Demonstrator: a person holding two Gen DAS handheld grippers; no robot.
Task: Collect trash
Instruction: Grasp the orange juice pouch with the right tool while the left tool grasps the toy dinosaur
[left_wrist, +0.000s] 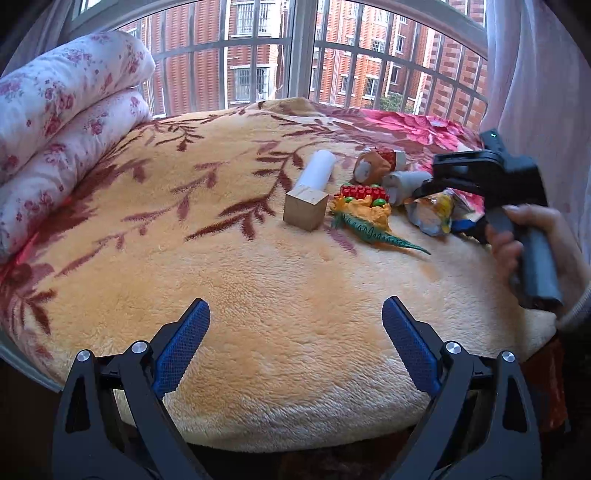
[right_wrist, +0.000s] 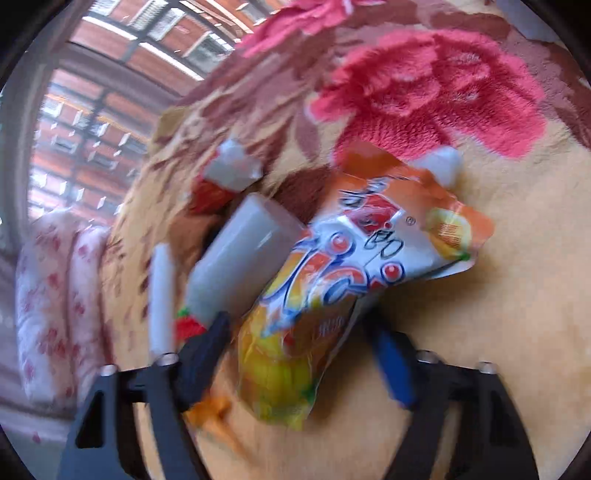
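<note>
Indoors, fleece blanket (left_wrist: 295, 314) by barred window (left_wrist: 258, 55), left gripper (left_wrist: 295, 328) spread, right gripper (right_wrist: 299, 339) fingers straddling snack wrapper (right_wrist: 332, 280), unclosed

A: What covers the bed?
B: A plush orange blanket (left_wrist: 295, 314) with dark red leaf sprays; toward the far right corner it turns to a red flower print (right_wrist: 436, 92).

A: And at the left edge?
B: A folded white quilt (left_wrist: 62, 110) with pink blossoms.

A: Which toys lie right of centre?
B: A wooden cube (left_wrist: 306, 207), a white cylinder (left_wrist: 318, 169) touching it behind, a green-and-orange toy dinosaur (left_wrist: 369, 221) just beside the cube, and a red studded toy (left_wrist: 364, 192) behind the dinosaur.

A: Beyond the bed?
B: A barred window (left_wrist: 295, 55) facing brick buildings; a pale curtain (left_wrist: 535, 74) at right.
</note>
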